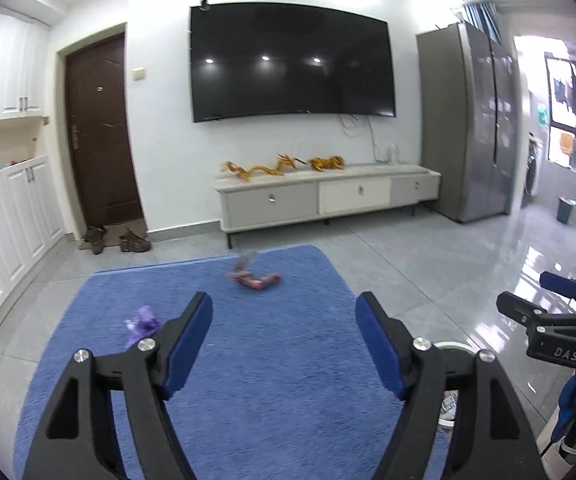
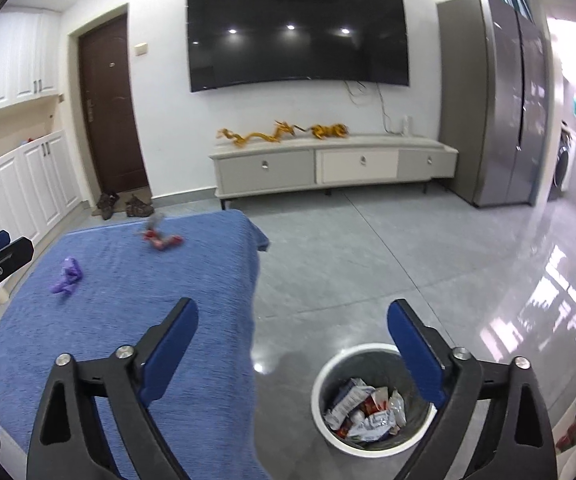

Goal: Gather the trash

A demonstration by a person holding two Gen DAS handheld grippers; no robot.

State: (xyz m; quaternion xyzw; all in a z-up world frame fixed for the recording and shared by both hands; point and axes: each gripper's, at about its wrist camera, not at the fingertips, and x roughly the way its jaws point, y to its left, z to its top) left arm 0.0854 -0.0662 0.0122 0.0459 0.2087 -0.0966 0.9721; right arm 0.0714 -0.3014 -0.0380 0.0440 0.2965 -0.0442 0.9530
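Trash remains on the blue cloth point(image 1: 248, 380): a purple wrapper point(image 1: 142, 325) at left and a red wrapper point(image 1: 256, 279) at centre, while both the left gripper point(image 1: 284, 338) and right gripper point(image 2: 292, 338) gape empty, the right one above the wrapper-filled bin point(image 2: 329, 436) at lower right.

Living room, wall-mounted screen above a low cabinet

Large dark television point(image 1: 291, 62) on the white wall; under it a long TV cabinet point(image 1: 327, 196) carrying golden dragon figures point(image 1: 262, 169) and a white kettle point(image 1: 391, 152). Left of these, a dark brown door point(image 1: 102, 136) with shoes point(image 1: 116, 239) on the floor at its foot, and white cupboards point(image 1: 12, 224) along the left wall. Right of the cabinet, a tall grey refrigerator point(image 1: 471, 120). Grey glossy floor tiles point(image 2: 407, 248) throughout.
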